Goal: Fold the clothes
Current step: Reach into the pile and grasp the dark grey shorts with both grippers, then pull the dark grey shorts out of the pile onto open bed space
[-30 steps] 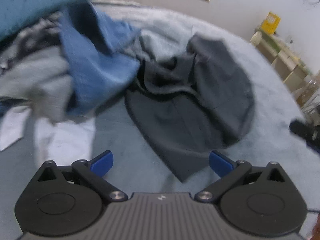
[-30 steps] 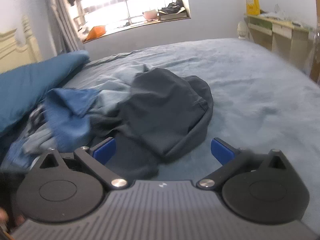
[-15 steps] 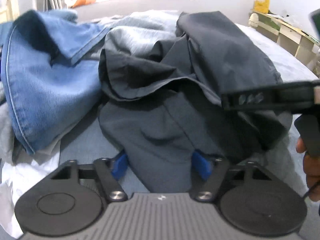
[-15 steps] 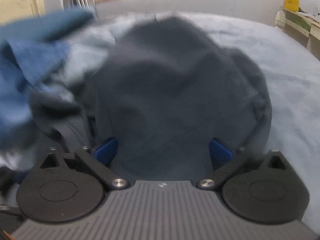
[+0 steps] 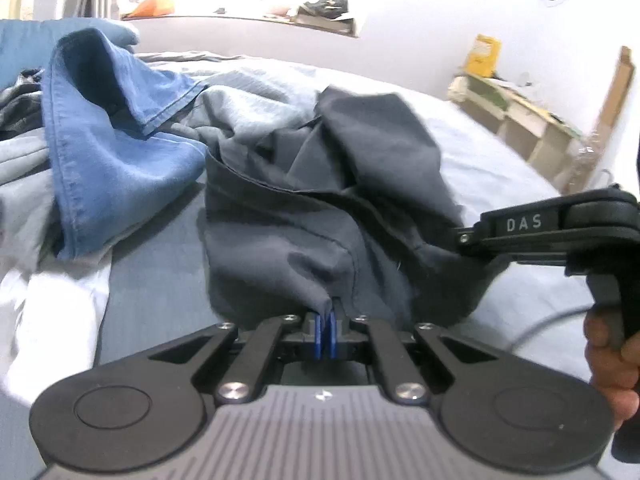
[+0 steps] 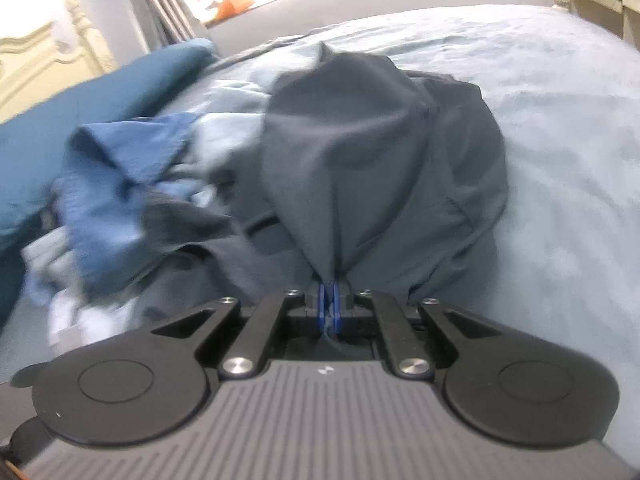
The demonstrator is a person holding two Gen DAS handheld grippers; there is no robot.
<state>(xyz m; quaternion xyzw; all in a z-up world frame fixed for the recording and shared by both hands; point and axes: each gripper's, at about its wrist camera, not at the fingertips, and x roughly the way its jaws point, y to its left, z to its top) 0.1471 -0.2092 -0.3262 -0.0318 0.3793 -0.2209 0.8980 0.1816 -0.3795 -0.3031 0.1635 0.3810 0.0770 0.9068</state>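
On the bed [image 5: 480, 148], both jaws pinch the dark garment [image 5: 320, 216].

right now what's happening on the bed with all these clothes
A person is working with two handheld grippers on a dark grey garment lying on the bed. The left gripper is shut on one edge of it, and the right gripper is shut on another part, pulling the cloth into a peak. Beside it sits a heap of unfolded clothes, including a blue denim piece and a light grey one. No fold has been made yet.
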